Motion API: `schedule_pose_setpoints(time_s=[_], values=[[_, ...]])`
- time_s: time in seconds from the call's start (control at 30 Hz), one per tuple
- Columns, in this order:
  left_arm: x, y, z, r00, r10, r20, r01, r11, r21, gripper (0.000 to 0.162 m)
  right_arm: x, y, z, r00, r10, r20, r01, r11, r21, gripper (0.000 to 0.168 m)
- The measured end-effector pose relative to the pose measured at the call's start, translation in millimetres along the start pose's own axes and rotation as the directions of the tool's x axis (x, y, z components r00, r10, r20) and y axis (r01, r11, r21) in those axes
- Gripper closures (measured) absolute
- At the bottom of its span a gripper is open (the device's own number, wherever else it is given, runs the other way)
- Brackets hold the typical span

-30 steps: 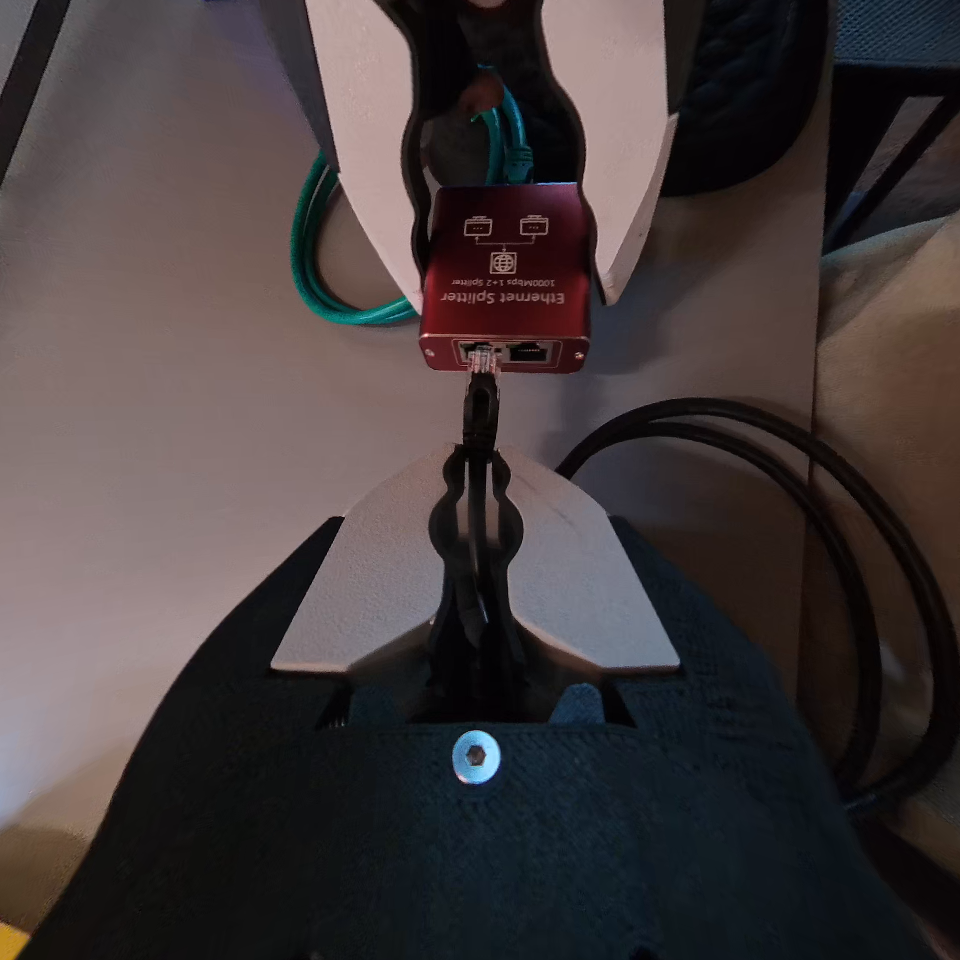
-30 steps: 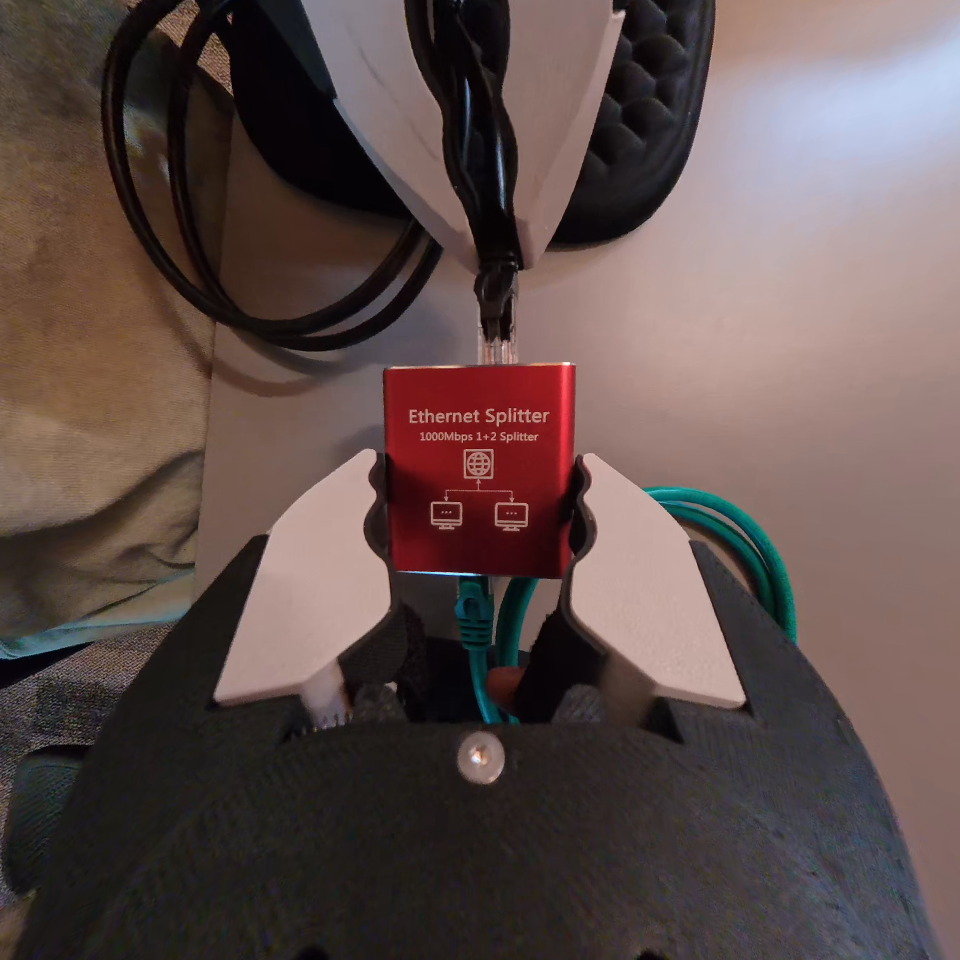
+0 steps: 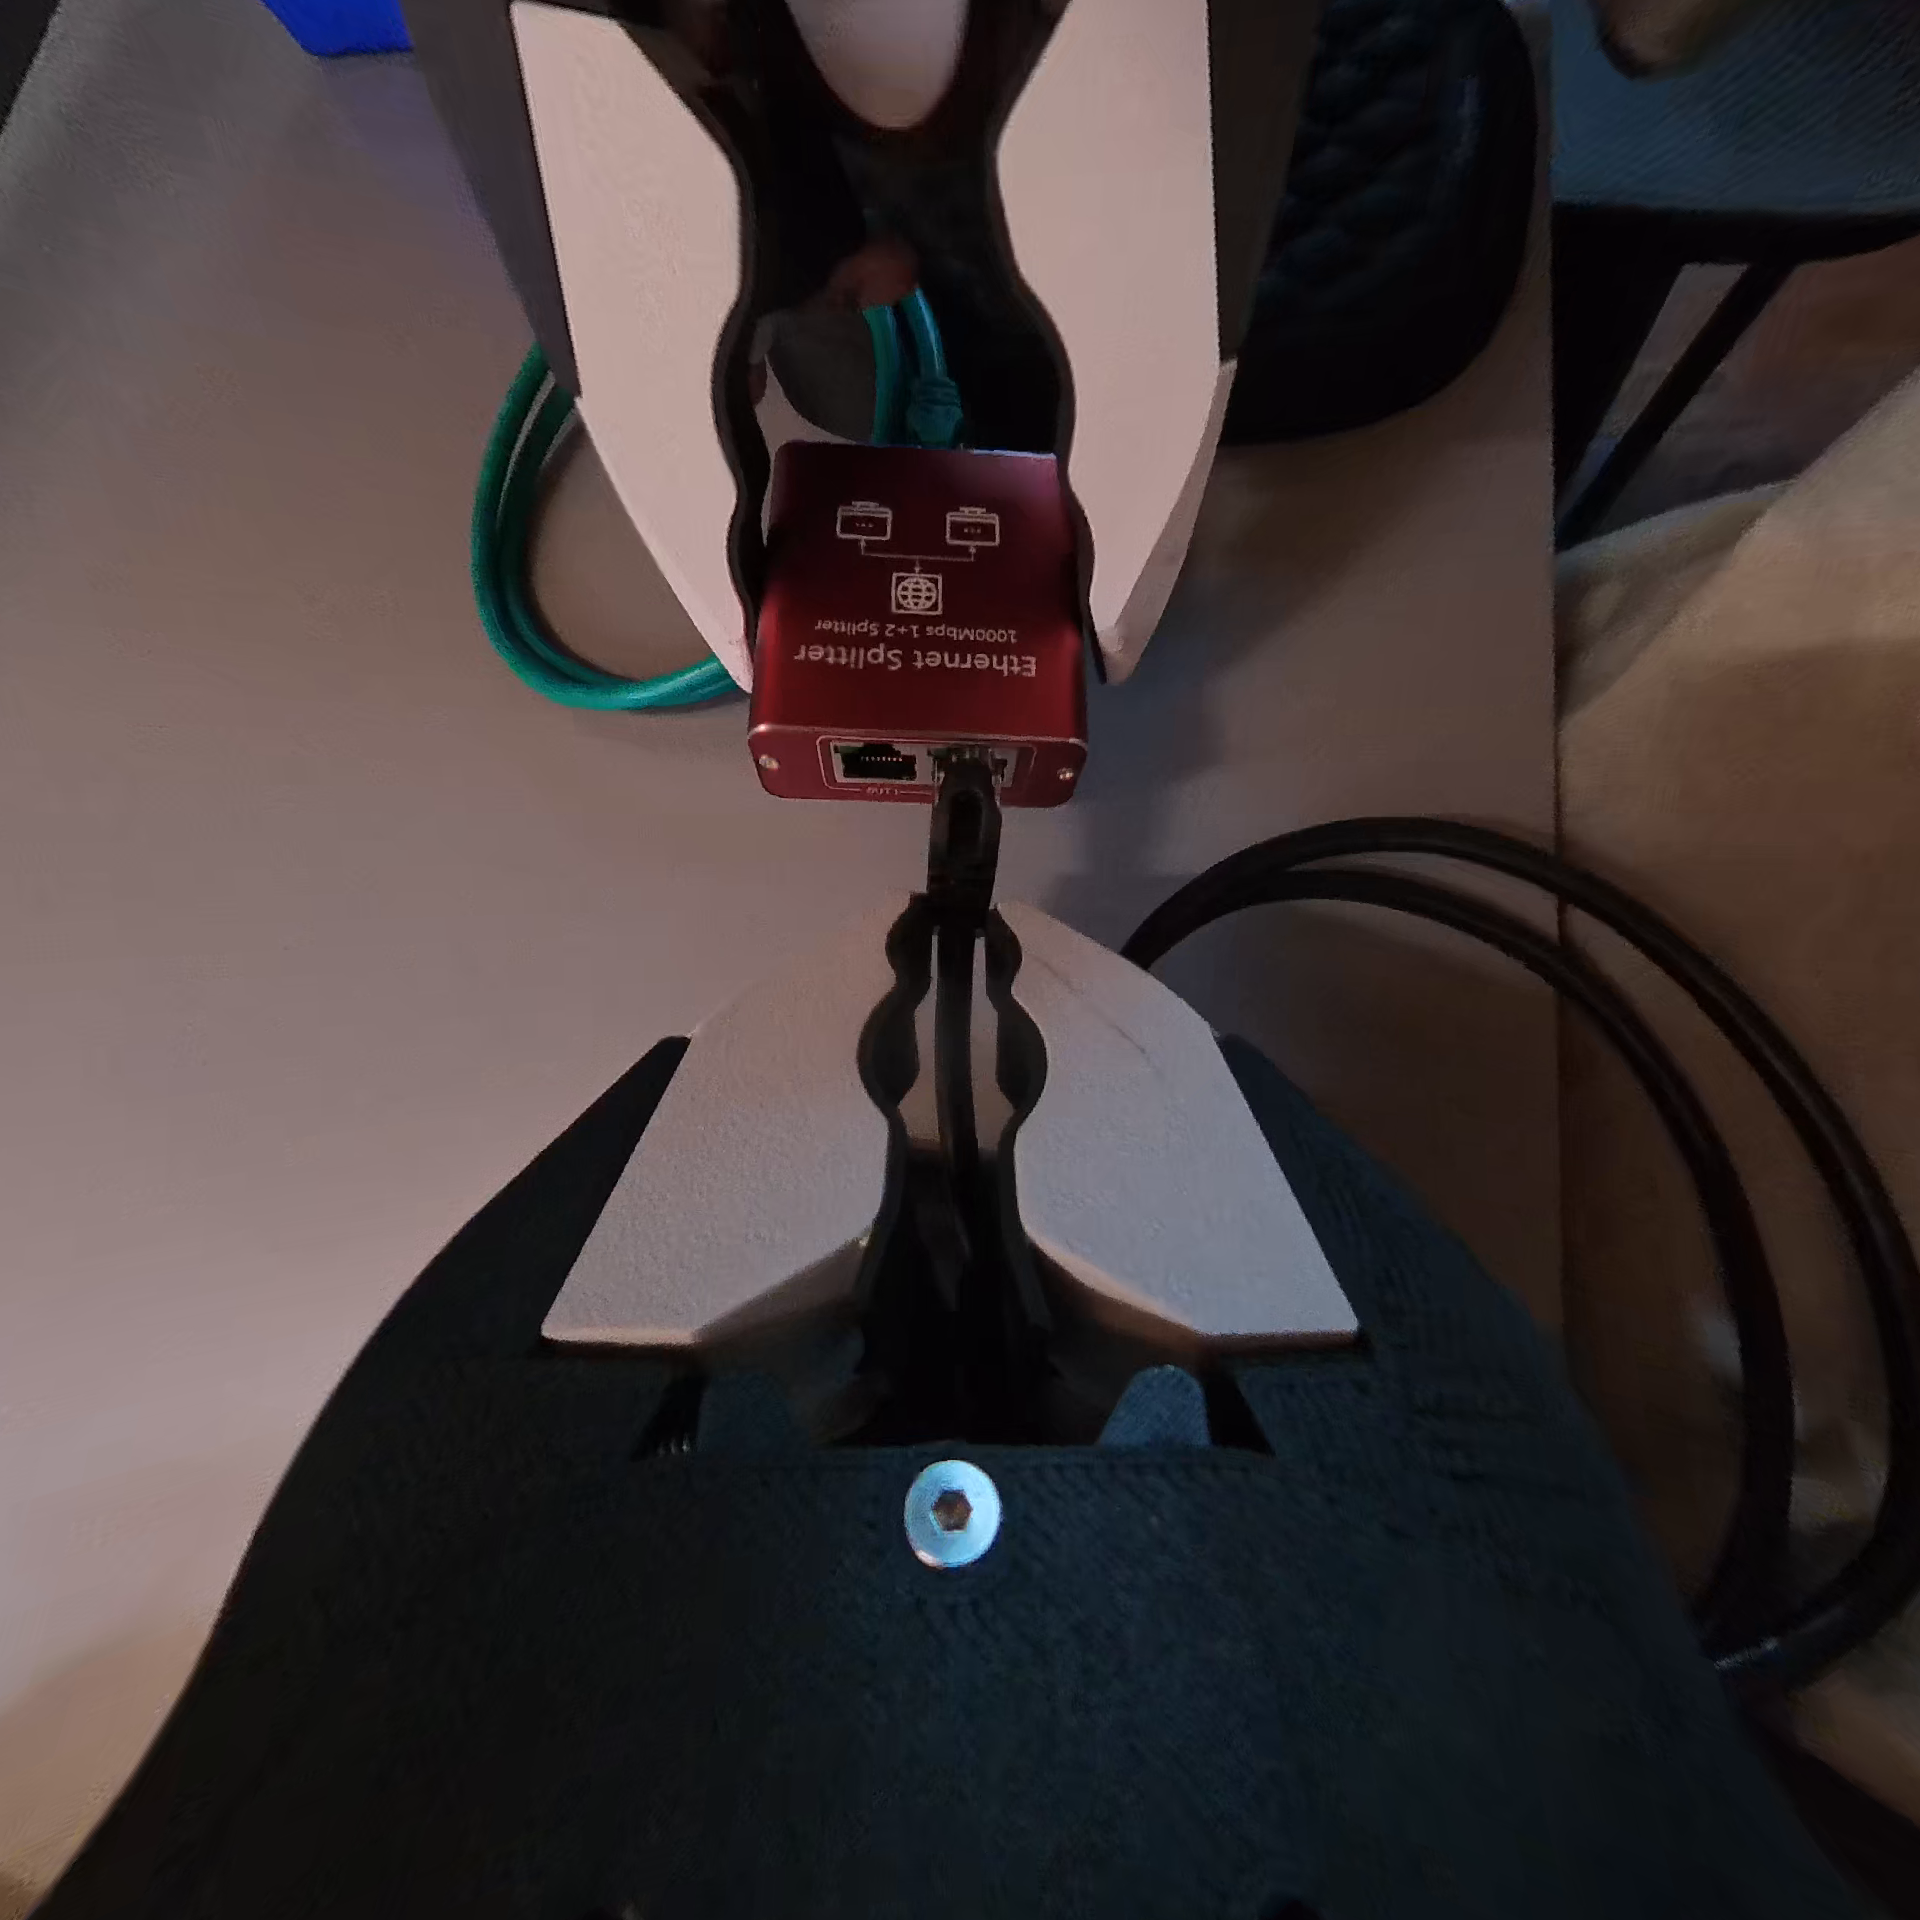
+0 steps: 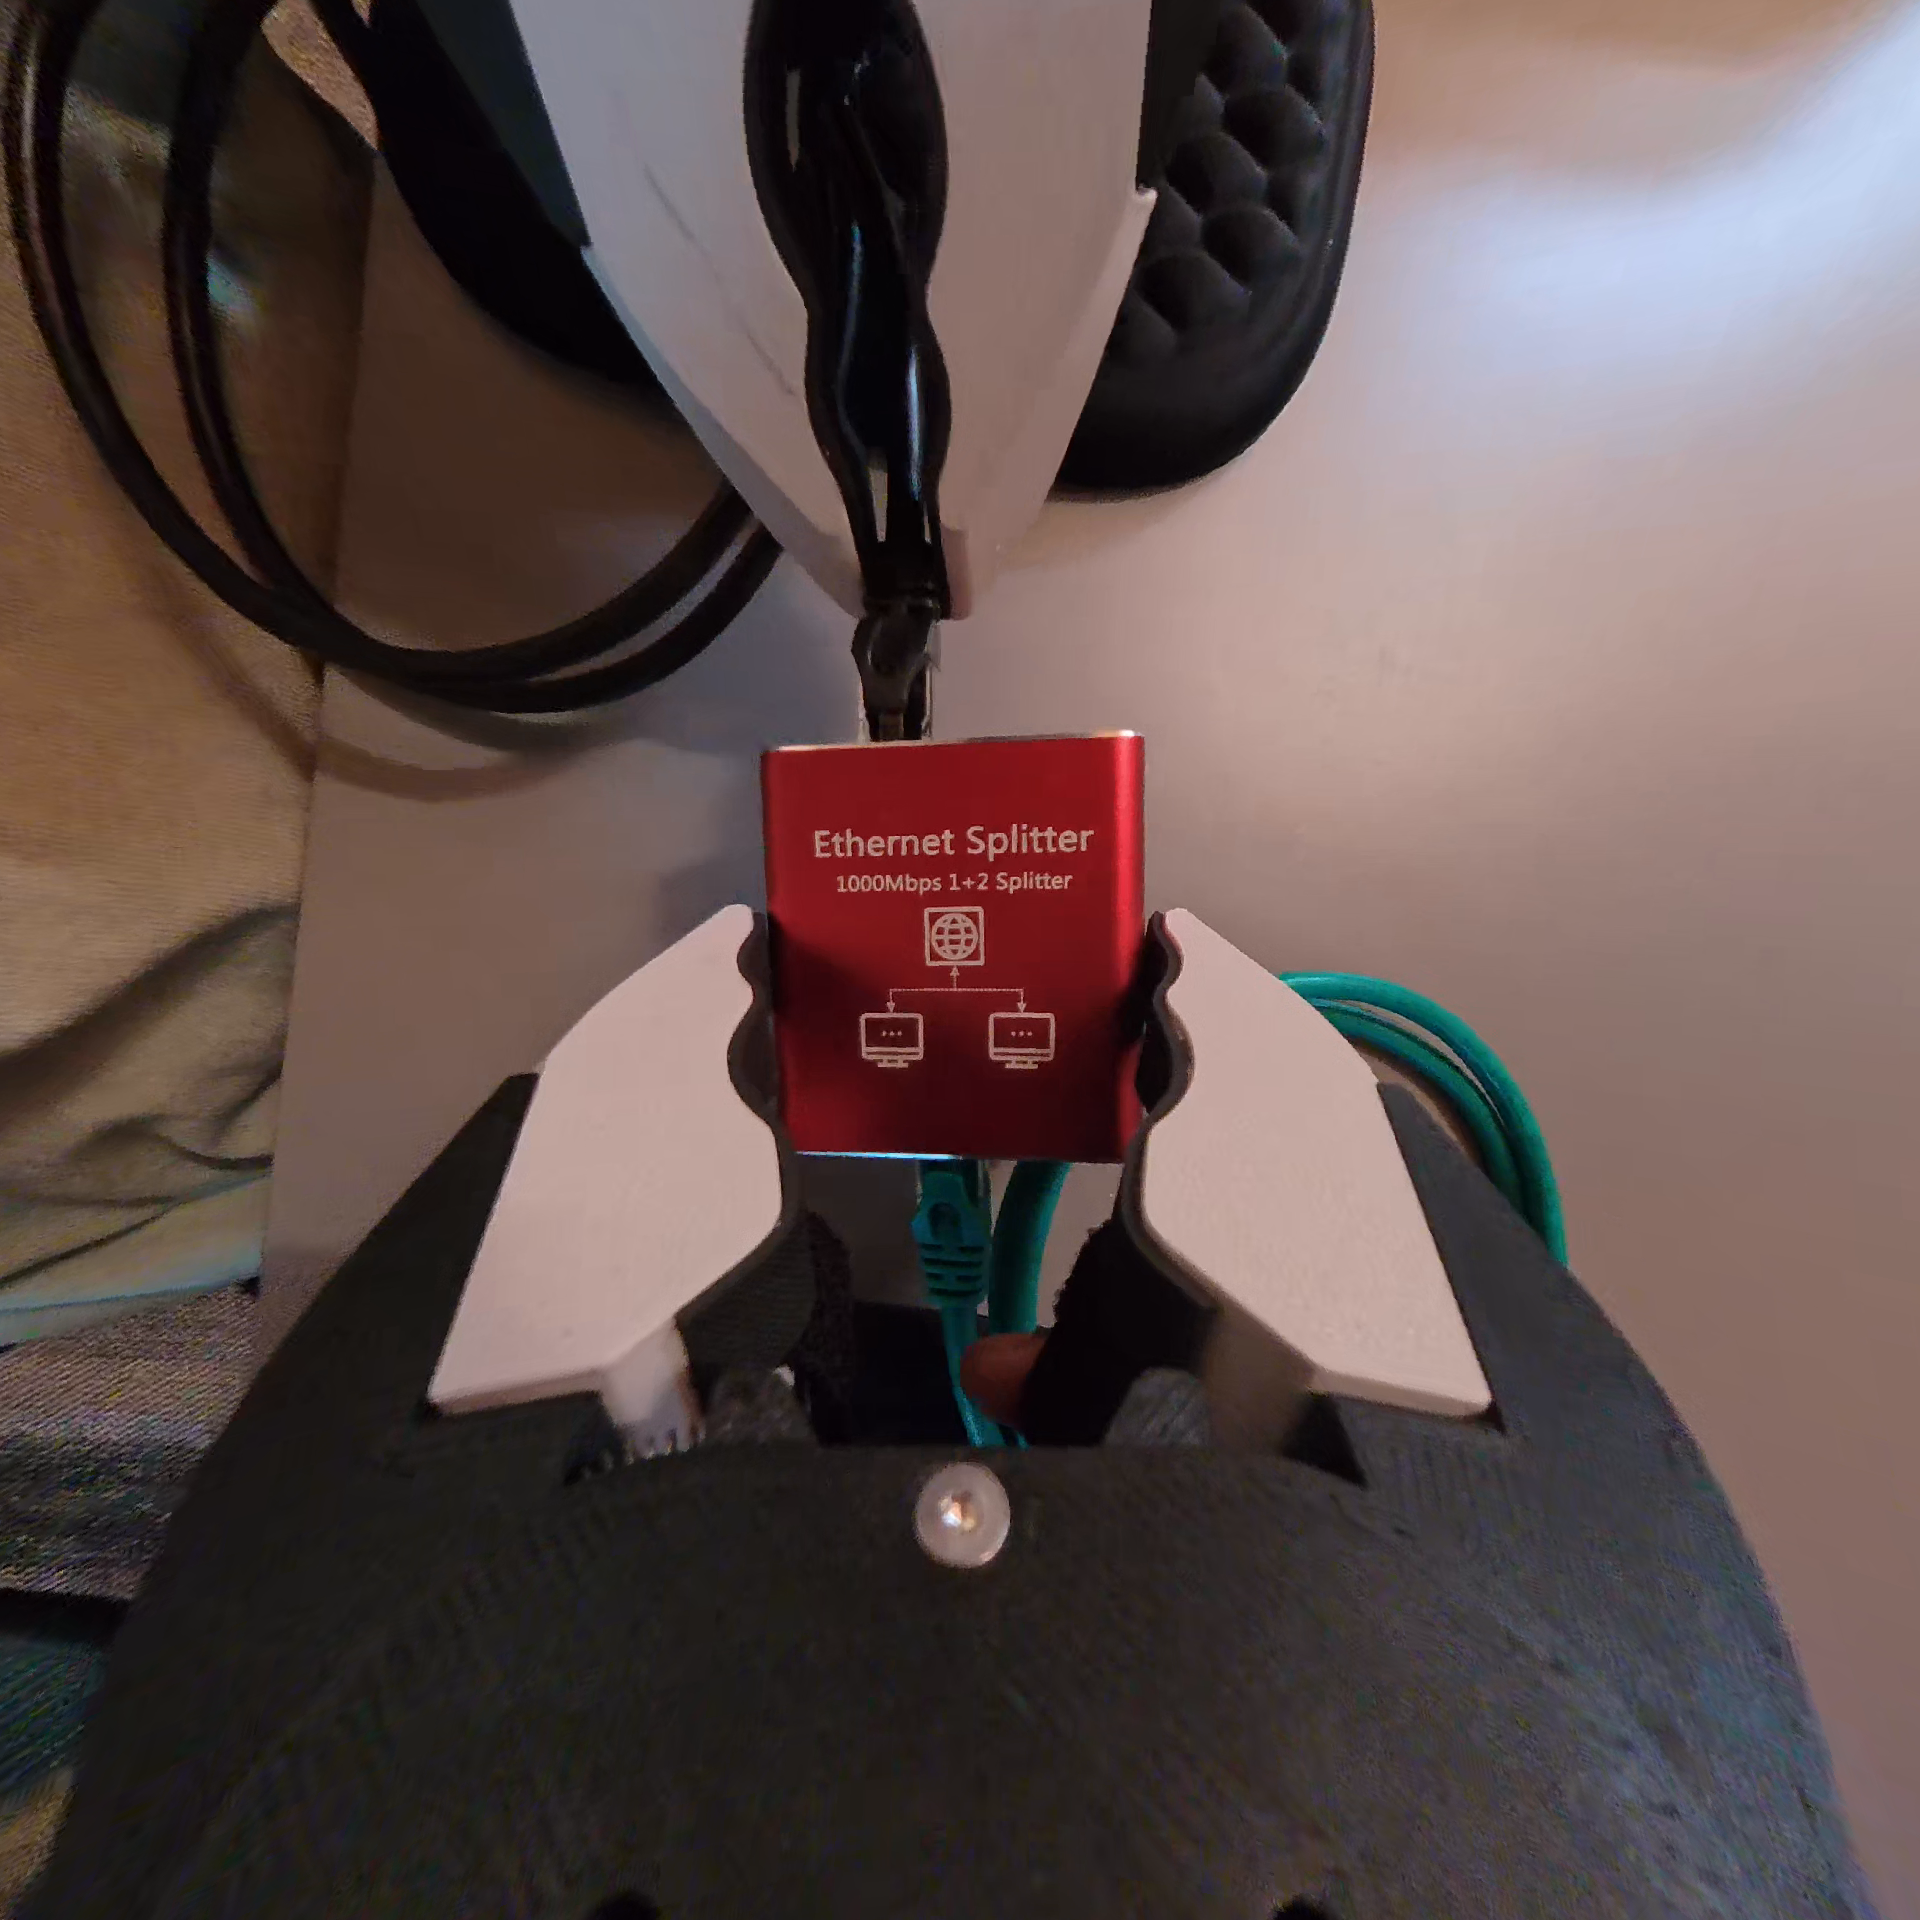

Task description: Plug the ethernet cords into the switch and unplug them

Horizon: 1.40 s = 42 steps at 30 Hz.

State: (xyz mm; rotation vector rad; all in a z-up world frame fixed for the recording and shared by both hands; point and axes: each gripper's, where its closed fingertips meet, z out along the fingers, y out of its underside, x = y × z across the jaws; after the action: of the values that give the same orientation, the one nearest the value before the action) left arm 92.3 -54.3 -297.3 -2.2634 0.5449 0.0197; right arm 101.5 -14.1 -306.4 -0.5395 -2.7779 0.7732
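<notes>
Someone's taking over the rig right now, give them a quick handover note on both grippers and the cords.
Left gripper: shut on the black cord, its plug in one of the two front ports.
Right gripper: shut on the red switch, held above the table.
Green cord: plugged into the switch's opposite end.
Other front port: empty.
Left: confirm the black plug is seated, then unplug both cords.

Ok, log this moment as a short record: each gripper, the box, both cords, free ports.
left gripper: shut on the black cord
right gripper: shut on the red box, fingers on its two sides
red box: held above the pale tabletop
black cord: plug in the right port of the two-port face, as the left wrist view shows it
green cord: plugged into the opposite face
free port: left one of the pair, empty
</notes>
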Motion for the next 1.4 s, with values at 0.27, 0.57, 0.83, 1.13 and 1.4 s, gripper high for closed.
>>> schedule_pose_setpoints(time_s=[0.27,0.57,0.83,1.13,1.4], values=[[-6,0,4,1.000,-0.016,0.007,0.016,1.000,-0.024,0.153,7,2,-1,0.999,0.019,-0.046,-0.019,1.000,0.002,0.100],[-63,-30,-81,0.940,-0.224,0.258,0.146,0.945,0.292,0.123,14,21,-5,0.991,0.109,-0.083,-0.114,0.992,-0.058,0.099],[-116,110,-233,0.761,-0.387,0.521,0.375,0.917,0.133,0.137,7,22,-6,0.985,0.169,-0.038,-0.169,0.986,0.000,0.099],[-123,206,-179,0.560,-0.695,0.451,0.800,0.596,-0.075,0.131,14,19,-26,0.965,0.241,-0.105,-0.234,0.969,0.077,0.099],[-123,230,-161,0.500,-0.648,0.574,0.847,0.505,-0.167,0.135,29,12,-72,0.934,0.225,-0.278,-0.191,0.971,0.144,0.100]])
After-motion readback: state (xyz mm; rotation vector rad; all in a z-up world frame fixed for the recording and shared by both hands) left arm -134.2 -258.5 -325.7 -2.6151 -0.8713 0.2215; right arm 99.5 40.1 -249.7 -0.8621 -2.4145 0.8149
